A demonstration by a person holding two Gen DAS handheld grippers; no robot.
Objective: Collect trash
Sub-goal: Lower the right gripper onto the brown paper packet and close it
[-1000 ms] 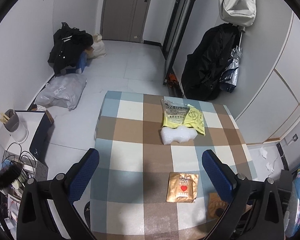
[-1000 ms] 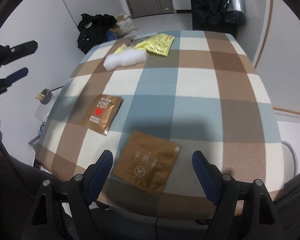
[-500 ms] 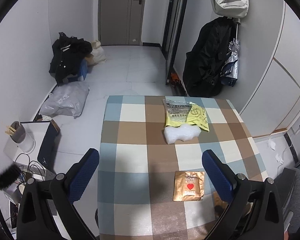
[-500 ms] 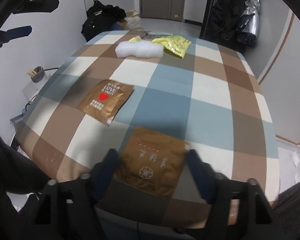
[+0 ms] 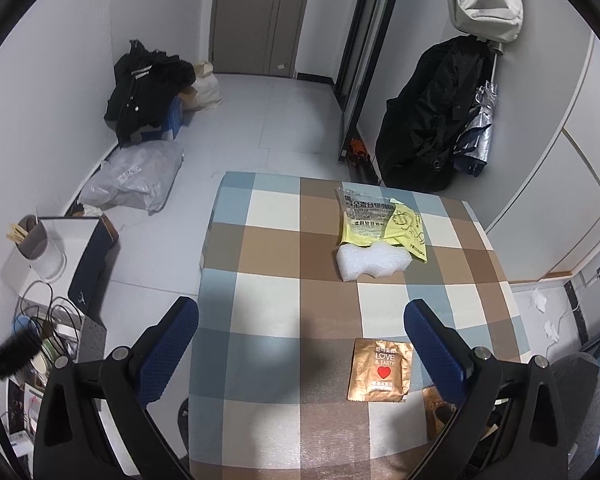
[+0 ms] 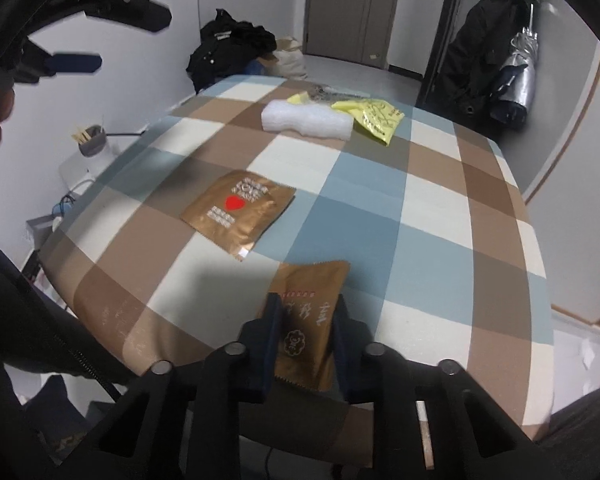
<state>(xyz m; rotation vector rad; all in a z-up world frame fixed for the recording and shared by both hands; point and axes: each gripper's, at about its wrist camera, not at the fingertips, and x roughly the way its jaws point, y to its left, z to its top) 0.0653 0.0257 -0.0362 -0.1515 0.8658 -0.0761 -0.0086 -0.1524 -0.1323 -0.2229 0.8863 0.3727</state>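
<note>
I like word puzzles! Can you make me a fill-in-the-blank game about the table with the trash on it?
1. The right gripper is closing on a ____ packet.
2. The packet lying flat nearby has a red ____ on it.
3. The white foam lies next to a ____ wrapper.
4. The left gripper is ____ and holds nothing.

Missing words: brown; heart; yellow; open
</note>
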